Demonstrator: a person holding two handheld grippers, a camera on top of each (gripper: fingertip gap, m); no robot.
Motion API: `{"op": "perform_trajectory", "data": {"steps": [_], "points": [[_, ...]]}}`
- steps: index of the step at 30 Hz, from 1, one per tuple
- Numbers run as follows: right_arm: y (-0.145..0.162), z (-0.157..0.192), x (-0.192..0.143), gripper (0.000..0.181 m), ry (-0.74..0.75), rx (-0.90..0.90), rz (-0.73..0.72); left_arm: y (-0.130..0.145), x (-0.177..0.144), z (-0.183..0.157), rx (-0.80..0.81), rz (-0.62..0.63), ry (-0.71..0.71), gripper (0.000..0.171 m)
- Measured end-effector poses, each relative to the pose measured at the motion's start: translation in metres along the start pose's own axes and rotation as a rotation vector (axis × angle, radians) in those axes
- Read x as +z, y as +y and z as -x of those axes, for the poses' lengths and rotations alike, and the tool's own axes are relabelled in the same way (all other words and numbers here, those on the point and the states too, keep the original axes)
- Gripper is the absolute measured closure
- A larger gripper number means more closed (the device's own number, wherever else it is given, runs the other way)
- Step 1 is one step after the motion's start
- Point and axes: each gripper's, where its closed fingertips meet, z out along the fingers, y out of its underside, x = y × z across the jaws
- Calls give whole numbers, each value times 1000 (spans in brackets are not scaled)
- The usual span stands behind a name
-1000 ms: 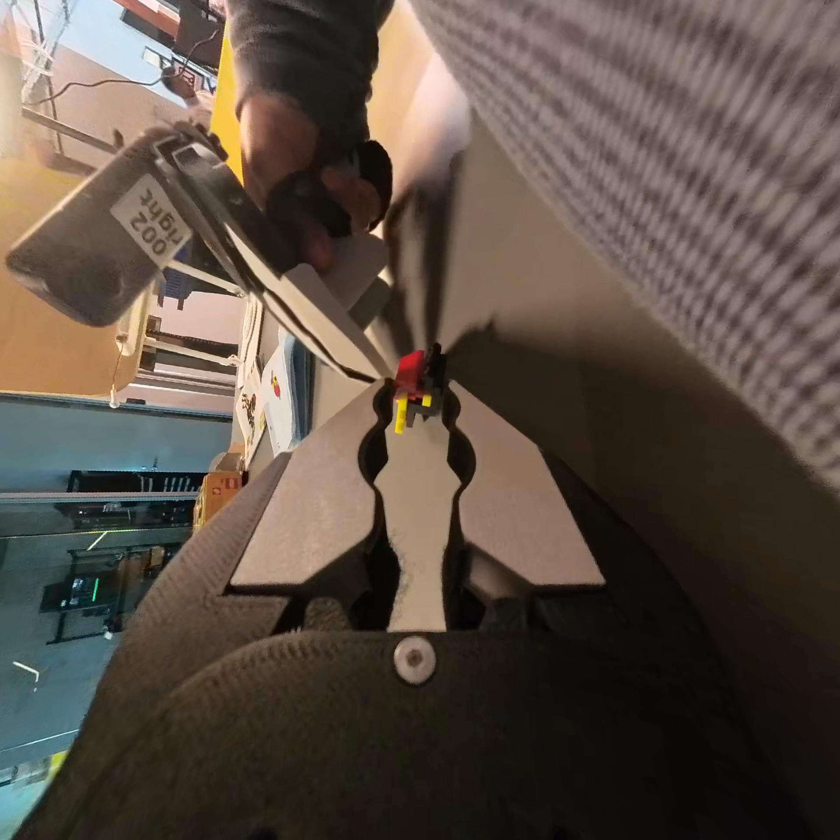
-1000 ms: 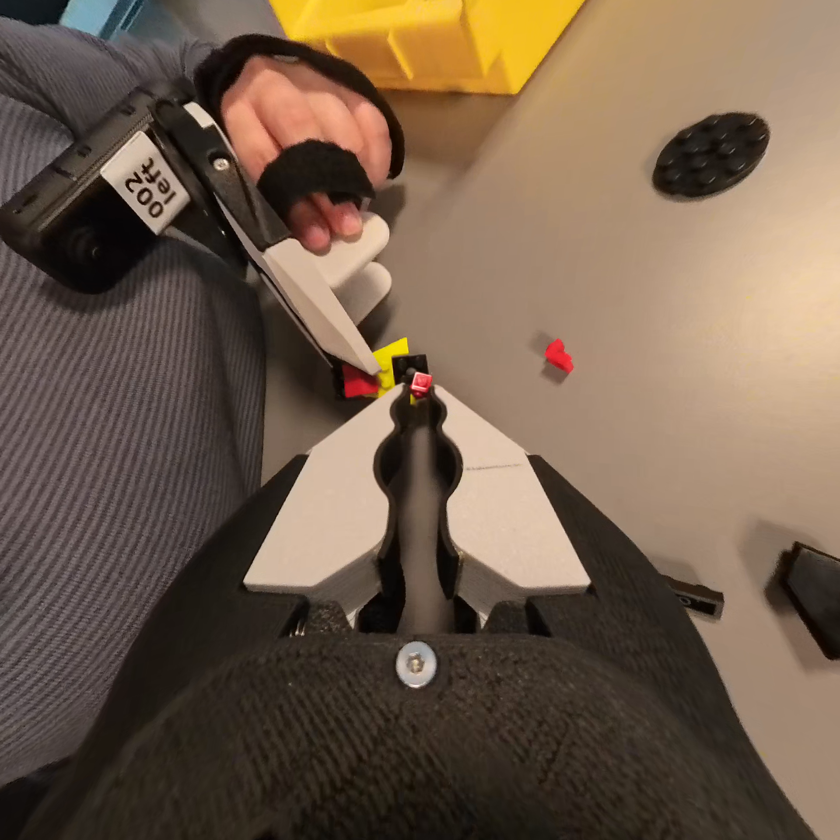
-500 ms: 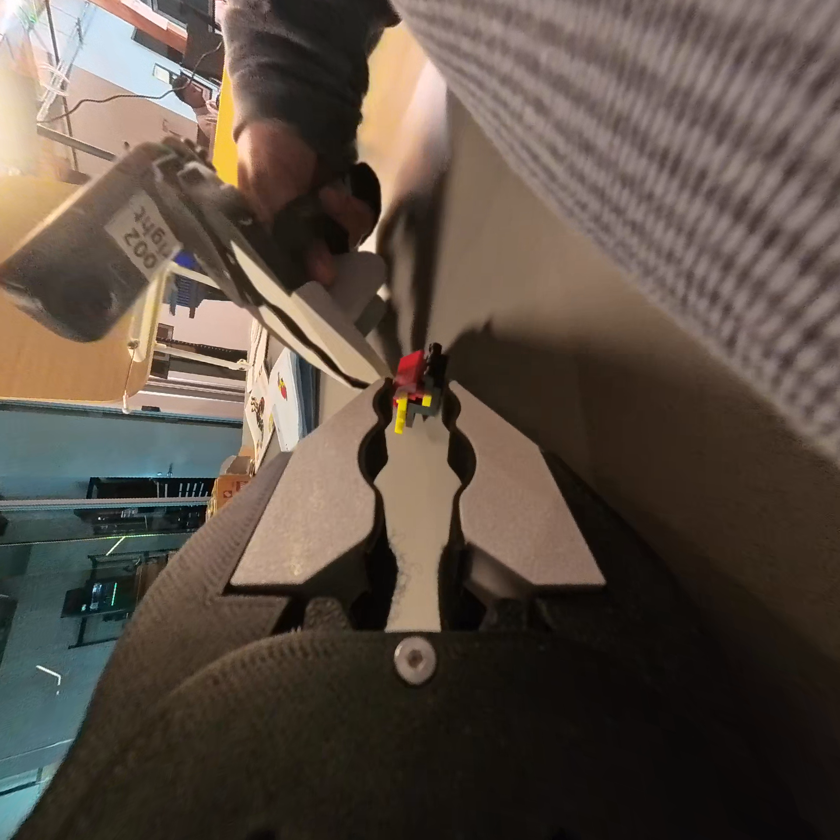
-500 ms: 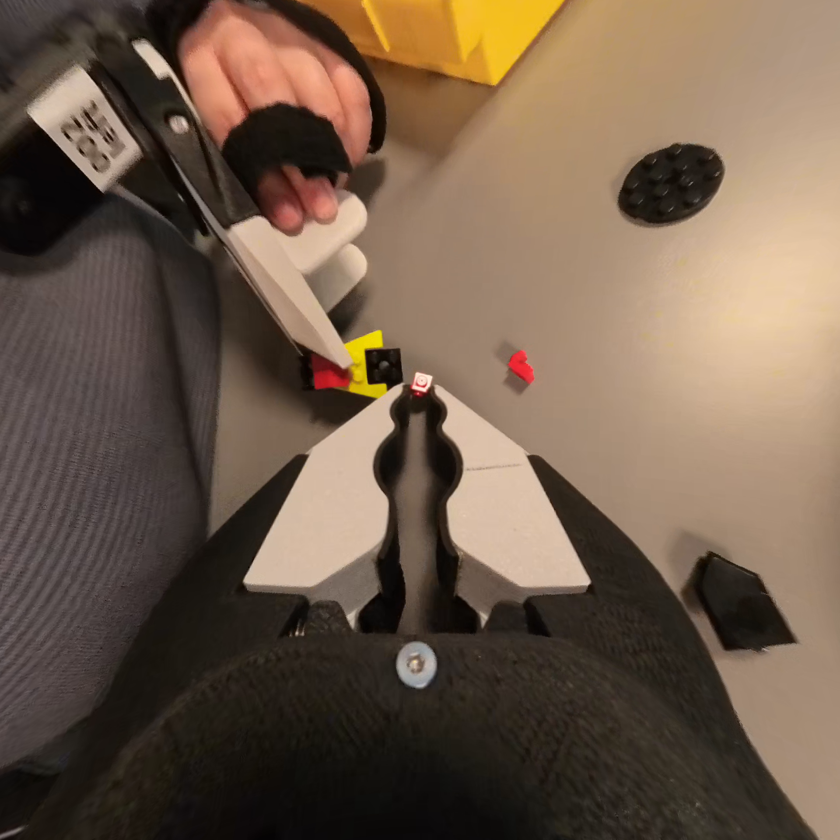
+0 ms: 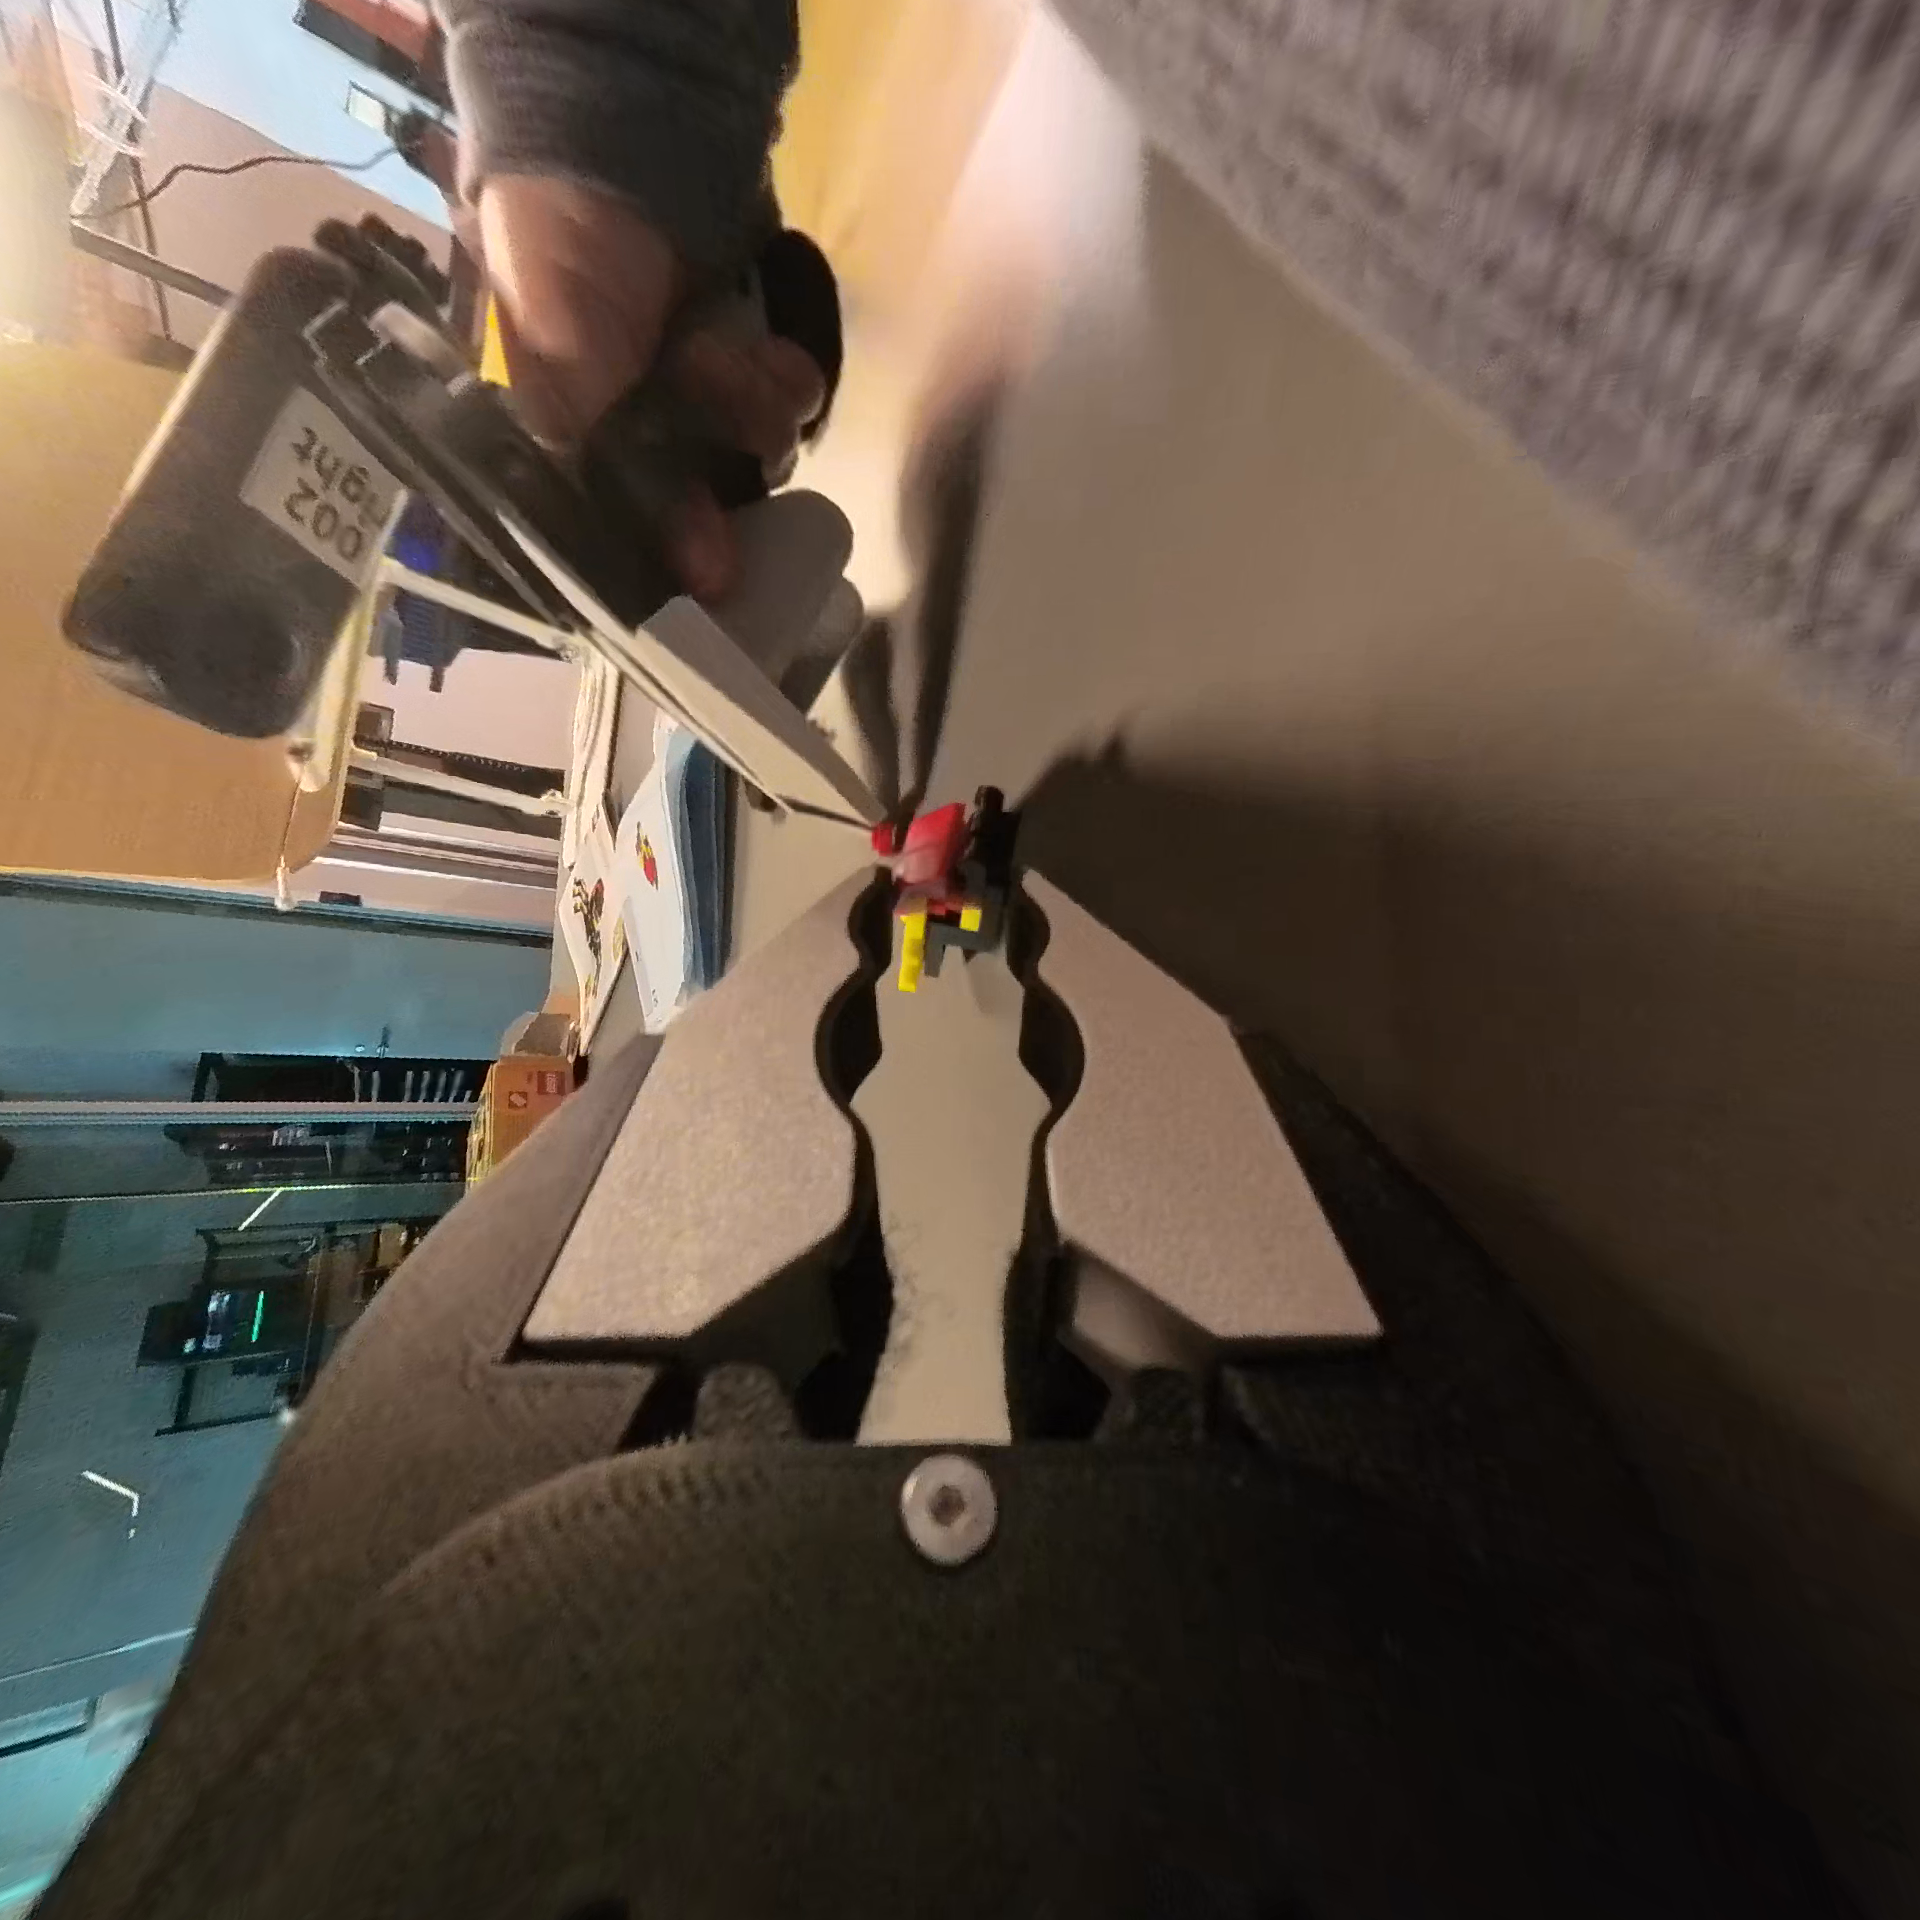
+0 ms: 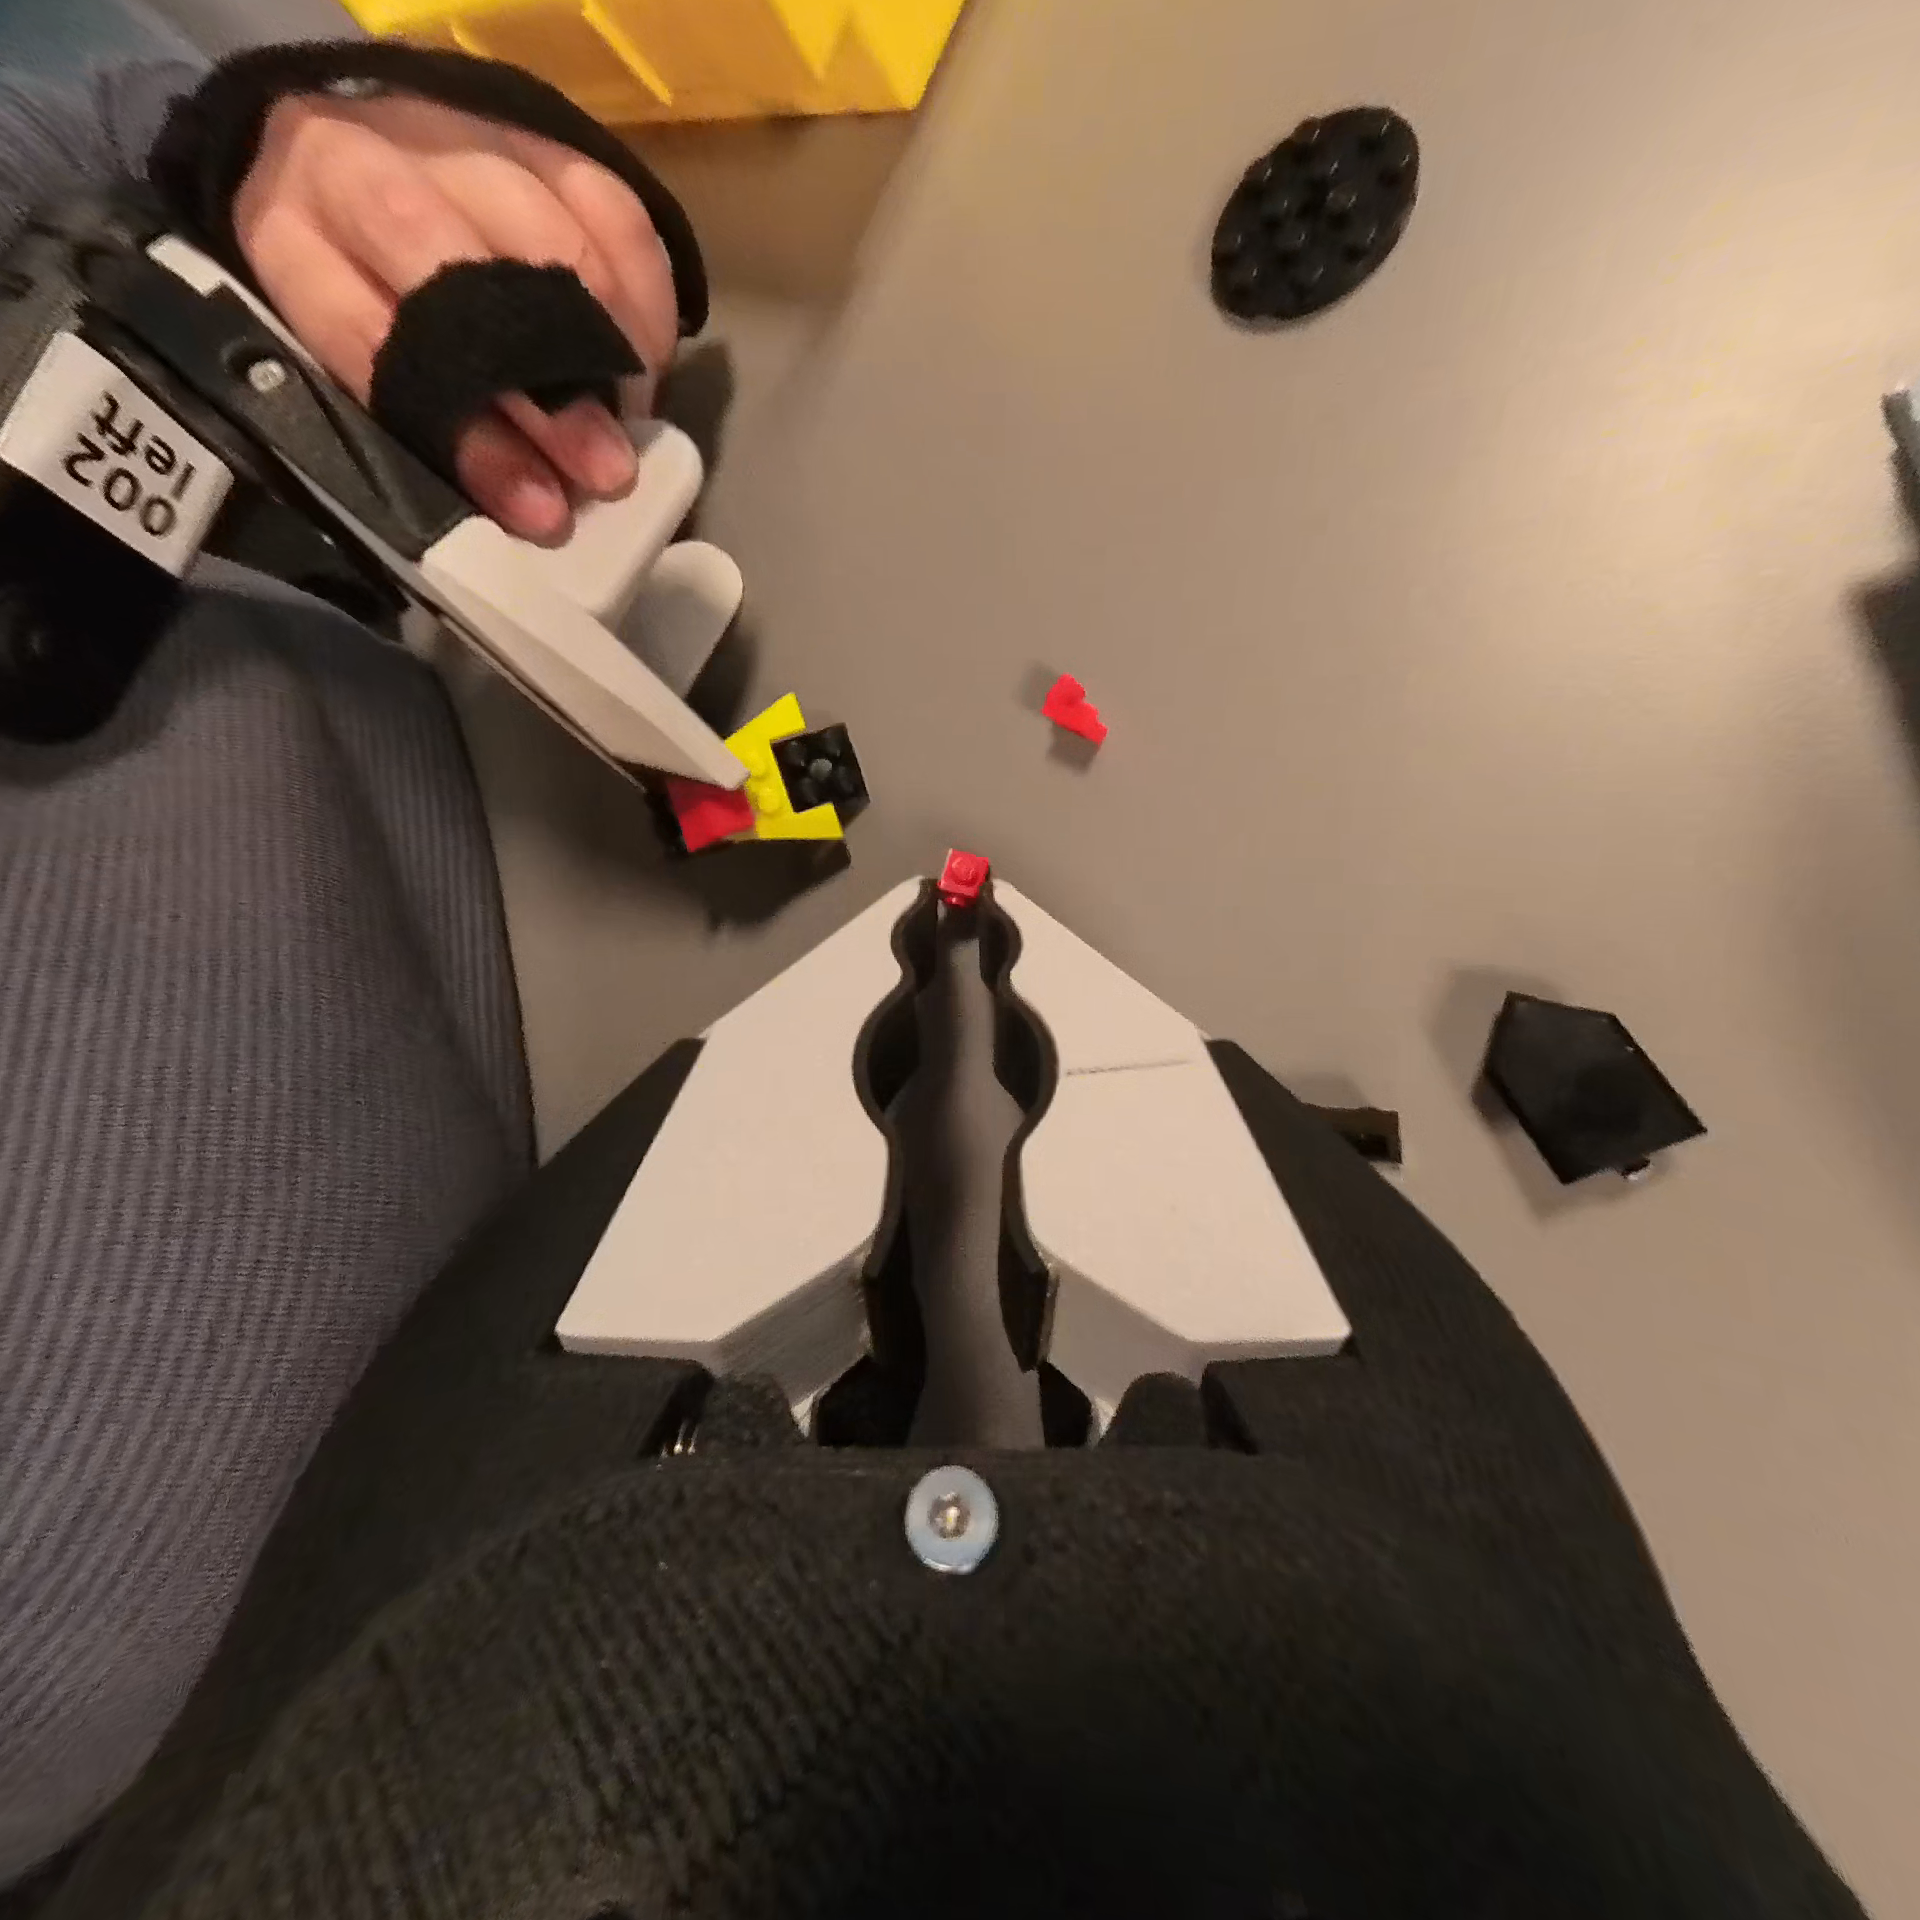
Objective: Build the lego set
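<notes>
My left gripper (image 5: 951,894) is shut on a small red, yellow and black lego assembly (image 5: 948,883), held above the grey table. In the right wrist view the same assembly (image 6: 774,795) sits at the tips of the left gripper (image 6: 717,784). My right gripper (image 6: 961,894) is shut on a tiny red one-stud brick (image 6: 963,873), a short way to the right of and below the assembly, apart from it. In the left wrist view the right gripper (image 5: 868,821) points its tips at the assembly's red top.
On the grey table (image 6: 1351,520) lie a loose red piece (image 6: 1075,710), a round black studded plate (image 6: 1314,213), a black angled piece (image 6: 1584,1081) and a small black bar (image 6: 1366,1127). A yellow bin (image 6: 717,52) stands at the far edge. Grey clothing (image 6: 208,987) fills the left. About 5 cm separates my left fingertips from my right. Between my right fingertips and the loose red piece (image 6: 1075,710) there is roughly 4 cm.
The right gripper with the red brick has drawn back from the assembly, opening a gap. The left gripper keeps hold of the assembly.
</notes>
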Motion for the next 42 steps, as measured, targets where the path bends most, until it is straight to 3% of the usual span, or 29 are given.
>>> {"op": "perform_trajectory", "data": {"steps": [6, 11, 16, 22, 27, 39, 42], "points": [[2, 2, -5, 157, 200, -342, 3, 4, 2, 2, 21, 23, -15, 151], [5, 18, -6, 164, 410, -785, 41, 4, 2, 2, 38, 30, -21, 151], [8, 22, -1, 165, 549, -987, 123, 4, 1, 1, 45, 29, -20, 151], [11, 13, 2, 166, 494, -843, 171, 2, 1, 0, 54, 24, -17, 151], [12, 11, 2, 169, 397, -678, 142, 2, 0, 0, 58, 23, -17, 151], [12, 8, 2, 181, 246, -480, 78, 2, 1, 0, 60, 25, -16, 151], [9, 6, -2, 172, 229, -475, 77, 1, 1, 0, 62, 25, -17, 152]]}}
